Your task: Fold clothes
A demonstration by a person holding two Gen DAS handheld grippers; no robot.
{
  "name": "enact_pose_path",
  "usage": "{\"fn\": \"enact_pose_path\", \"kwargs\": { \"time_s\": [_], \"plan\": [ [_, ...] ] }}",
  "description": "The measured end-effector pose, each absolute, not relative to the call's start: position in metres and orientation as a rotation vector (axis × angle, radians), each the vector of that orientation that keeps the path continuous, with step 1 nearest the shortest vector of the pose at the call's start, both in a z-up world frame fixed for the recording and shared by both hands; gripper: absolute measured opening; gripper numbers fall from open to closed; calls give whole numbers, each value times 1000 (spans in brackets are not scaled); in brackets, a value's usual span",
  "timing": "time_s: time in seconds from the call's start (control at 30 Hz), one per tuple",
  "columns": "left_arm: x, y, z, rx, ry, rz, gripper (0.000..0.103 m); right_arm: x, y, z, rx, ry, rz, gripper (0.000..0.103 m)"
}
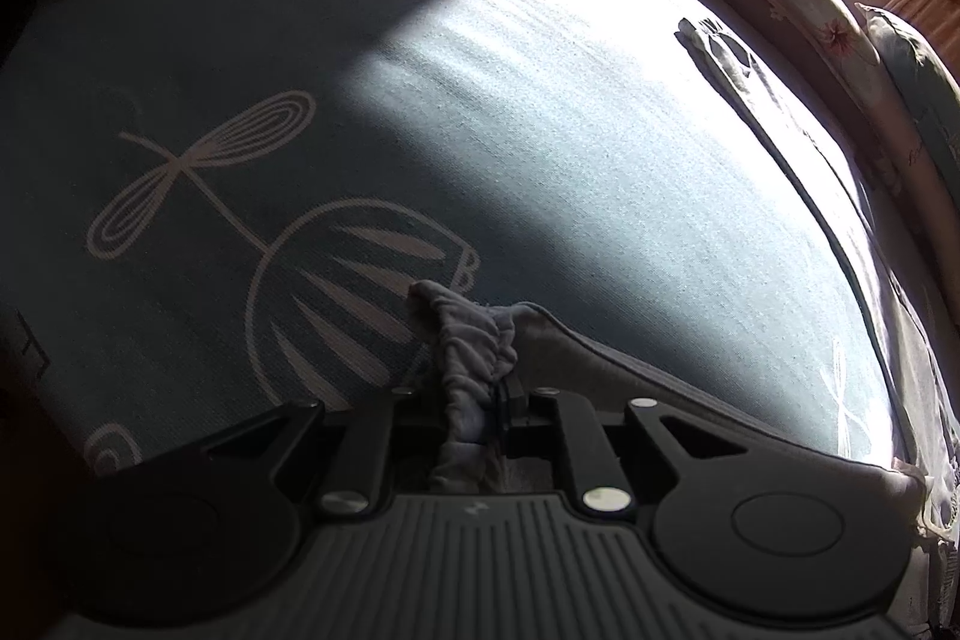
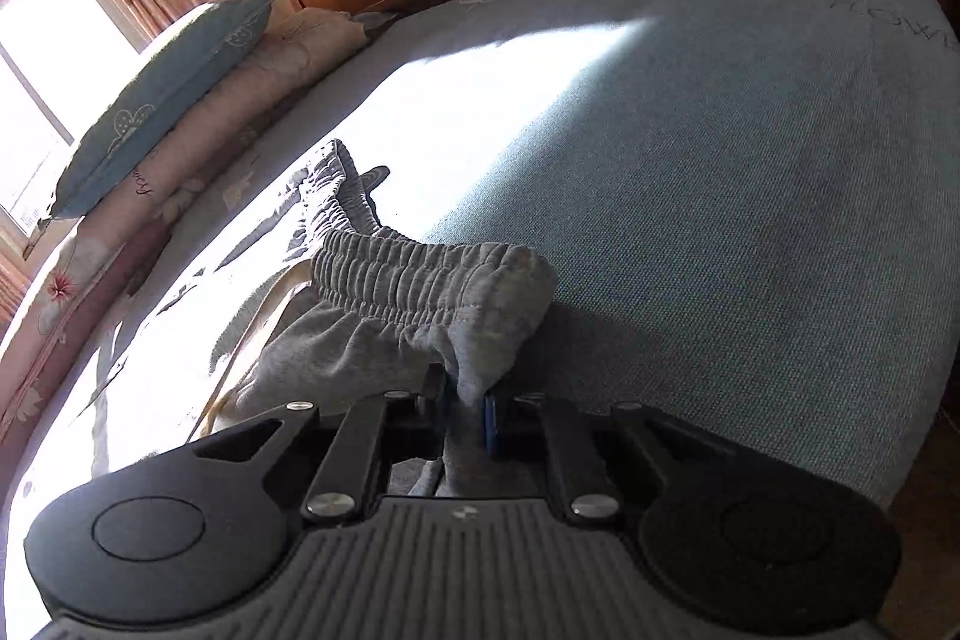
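The grey knit sweatpants with a ribbed elastic waistband (image 2: 432, 292) lie on the teal patterned bedsheet (image 2: 750, 196), their length trailing toward ten o'clock in the right wrist view, near the pillows. The right gripper (image 2: 465, 412), tipped downward, is clenched on the waistband's corner at six o'clock. The left gripper (image 1: 474, 412), pitched steeply down, pinches a bunched grey cloth edge (image 1: 474, 346).

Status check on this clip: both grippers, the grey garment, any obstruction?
Left gripper shut on grey sweatpants. Right gripper shut on the elastic waistband. Garment bunched on the bed; nothing in the way.
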State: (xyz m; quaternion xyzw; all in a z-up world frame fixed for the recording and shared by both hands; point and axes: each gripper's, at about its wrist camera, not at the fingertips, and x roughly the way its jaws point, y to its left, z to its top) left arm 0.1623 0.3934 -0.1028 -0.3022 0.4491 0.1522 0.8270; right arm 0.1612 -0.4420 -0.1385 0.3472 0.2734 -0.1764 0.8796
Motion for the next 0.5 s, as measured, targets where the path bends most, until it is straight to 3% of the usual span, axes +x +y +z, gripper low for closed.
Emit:
{"fn": "enact_pose_path", "kwargs": {
  "time_s": [0.17,0.27,0.37,0.43,0.5],
  "plan": [
    [162,394,-101,-634,964,320,13,143,-441,-126,714,565,-385,11],
    [159,396,-102,-648,963,320,13,149,-436,-127,658,636,-426,19],
    [157,396,-102,-656,958,320,13,137,-430,-119,695,576,-458,30],
    [159,396,-103,-656,955,321,13,124,-424,-116,771,550,-476,44],
    [158,396,-103,-658,951,321,14,115,-411,-117,831,581,-402,44]
  ]
}}
